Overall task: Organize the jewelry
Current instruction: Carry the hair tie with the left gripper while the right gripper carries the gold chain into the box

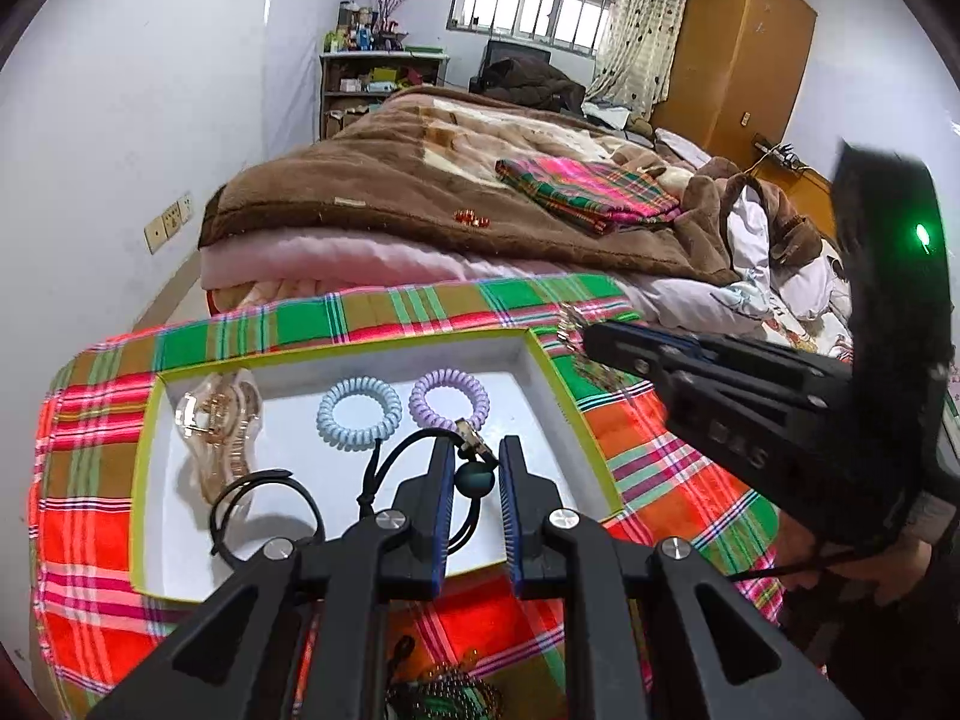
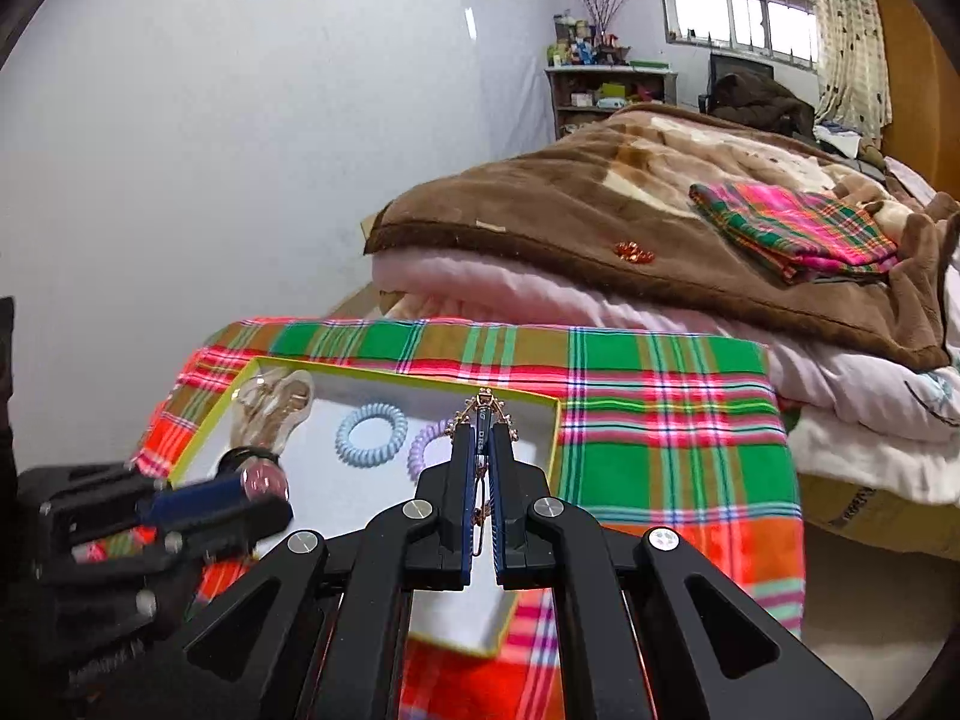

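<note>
Bright window daylight, fisheye-warped edges, motion blur

l gripper [image 1: 474,468] fingers apart; r gripper [image 2: 482,450] fingers nearly closed.

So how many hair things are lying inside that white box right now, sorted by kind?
Spiral coil hair ties: 2 (blue, purple)
Black elastic hair ties: 2 (plain loop, one with a dark bead)
Clear claw clip: 1
Total: 5
</note>
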Demonstrator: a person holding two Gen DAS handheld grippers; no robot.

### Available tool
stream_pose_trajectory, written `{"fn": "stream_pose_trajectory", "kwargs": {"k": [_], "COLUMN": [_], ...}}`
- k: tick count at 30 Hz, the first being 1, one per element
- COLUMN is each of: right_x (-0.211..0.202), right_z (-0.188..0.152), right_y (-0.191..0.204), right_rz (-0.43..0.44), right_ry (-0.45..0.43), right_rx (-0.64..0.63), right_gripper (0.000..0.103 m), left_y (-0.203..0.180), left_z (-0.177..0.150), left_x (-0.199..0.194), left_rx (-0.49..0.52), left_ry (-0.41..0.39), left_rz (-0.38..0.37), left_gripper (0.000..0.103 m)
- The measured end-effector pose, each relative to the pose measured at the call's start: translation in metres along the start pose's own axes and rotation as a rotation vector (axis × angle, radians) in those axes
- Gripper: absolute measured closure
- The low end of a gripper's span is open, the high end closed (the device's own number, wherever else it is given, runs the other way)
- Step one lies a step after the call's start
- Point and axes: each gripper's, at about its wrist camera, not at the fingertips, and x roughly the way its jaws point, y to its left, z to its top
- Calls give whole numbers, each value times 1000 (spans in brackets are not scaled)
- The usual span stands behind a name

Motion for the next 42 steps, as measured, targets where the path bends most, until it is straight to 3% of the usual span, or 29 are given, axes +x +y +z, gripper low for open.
{"fn": "stream_pose_trajectory", "kwargs": {"k": [16,26,42], "right_x": [69,82,86], "right_z": [3,2,3], "right_y": [-2,4,1], "right_rz": [-31,-76,-68], "right_ry": [111,129,139], "right_rx": [-34,-83,-73], "right_gripper": [99,99,99], "left_y": [15,16,19], "left_z": [-5,-9,-12], "left_x": [53,68,81], "left_rx": [-17,-19,-39], "left_ry": [94,125,161], "left_rz": [-4,-2,2], "left_gripper": [88,87,87]}}
